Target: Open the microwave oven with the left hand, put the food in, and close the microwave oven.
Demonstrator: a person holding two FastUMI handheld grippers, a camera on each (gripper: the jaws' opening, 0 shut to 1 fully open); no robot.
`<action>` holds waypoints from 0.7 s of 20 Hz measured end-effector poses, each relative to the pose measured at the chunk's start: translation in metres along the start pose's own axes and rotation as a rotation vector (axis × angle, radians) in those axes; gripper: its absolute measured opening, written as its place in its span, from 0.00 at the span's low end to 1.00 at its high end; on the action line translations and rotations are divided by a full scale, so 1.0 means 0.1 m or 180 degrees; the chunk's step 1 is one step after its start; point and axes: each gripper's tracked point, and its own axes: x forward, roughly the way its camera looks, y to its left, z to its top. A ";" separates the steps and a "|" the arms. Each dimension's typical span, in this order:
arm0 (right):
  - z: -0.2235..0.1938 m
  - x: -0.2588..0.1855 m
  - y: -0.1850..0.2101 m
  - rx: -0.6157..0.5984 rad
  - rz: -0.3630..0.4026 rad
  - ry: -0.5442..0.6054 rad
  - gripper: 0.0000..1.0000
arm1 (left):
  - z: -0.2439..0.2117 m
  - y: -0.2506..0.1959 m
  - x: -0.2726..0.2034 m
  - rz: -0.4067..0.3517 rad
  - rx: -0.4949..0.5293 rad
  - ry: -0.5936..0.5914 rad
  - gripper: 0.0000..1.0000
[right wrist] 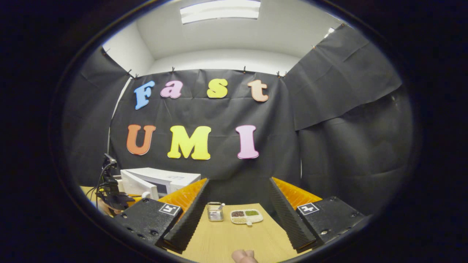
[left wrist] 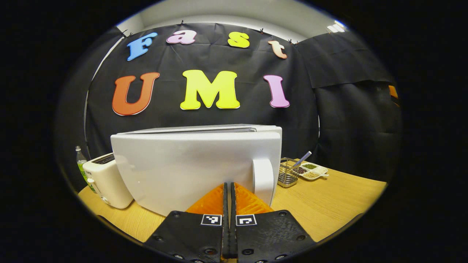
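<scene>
My left gripper (left wrist: 229, 190) pressed together, empty, right up against microwave door (left wrist: 190, 168); upright handle (left wrist: 264, 179) just right of tips. Food dish (right wrist: 246, 216) ahead on table (right wrist: 234, 237), between my spread right gripper (right wrist: 237, 204) fingers.

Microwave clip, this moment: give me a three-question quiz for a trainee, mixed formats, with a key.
1. True or false: in the left gripper view, the left gripper is shut with nothing between its fingers.
2. Multiple choice: in the left gripper view, what stands on the table just left of the microwave? A) a kettle B) a toaster C) a pan
3. Fill in: the right gripper is ____, and between its fingers the wire basket and the divided dish show farther off.

Key: 1 true; 2 B; 3 open
</scene>
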 end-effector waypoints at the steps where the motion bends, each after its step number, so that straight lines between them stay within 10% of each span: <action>1: -0.01 0.01 -0.01 0.0008 0.0003 -0.0012 1.00 | -0.01 0.00 0.08 0.0005 -0.0011 0.0021 0.00; 14: -0.25 0.13 -0.15 0.0106 -0.0050 0.0135 0.92 | -0.03 0.13 0.77 0.0129 -0.0431 0.0168 0.00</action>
